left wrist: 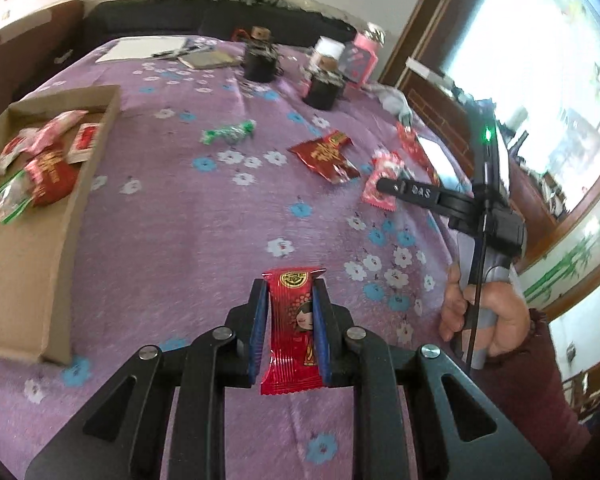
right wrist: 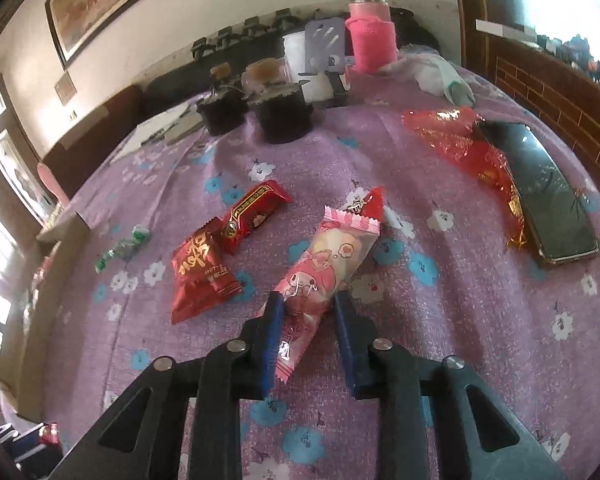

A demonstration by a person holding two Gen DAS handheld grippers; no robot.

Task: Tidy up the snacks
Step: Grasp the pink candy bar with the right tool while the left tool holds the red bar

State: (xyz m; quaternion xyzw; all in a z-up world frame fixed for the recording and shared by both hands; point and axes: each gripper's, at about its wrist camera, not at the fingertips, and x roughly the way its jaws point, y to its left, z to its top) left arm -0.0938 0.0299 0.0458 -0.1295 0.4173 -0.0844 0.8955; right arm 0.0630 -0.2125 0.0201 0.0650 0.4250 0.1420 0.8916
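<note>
On purple cloth, two tools: left tool (left wrist: 291,294) pinches one red snack (left wrist: 294,328), right tool (right wrist: 309,306) one pink snack (right wrist: 324,276).

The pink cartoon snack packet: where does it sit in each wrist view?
Left wrist view: the pink cartoon snack packet lies right of centre, at the right gripper tips.
Right wrist view: the packet runs up from the gripper, centre frame.
Shared landmark: the green candy.
</note>
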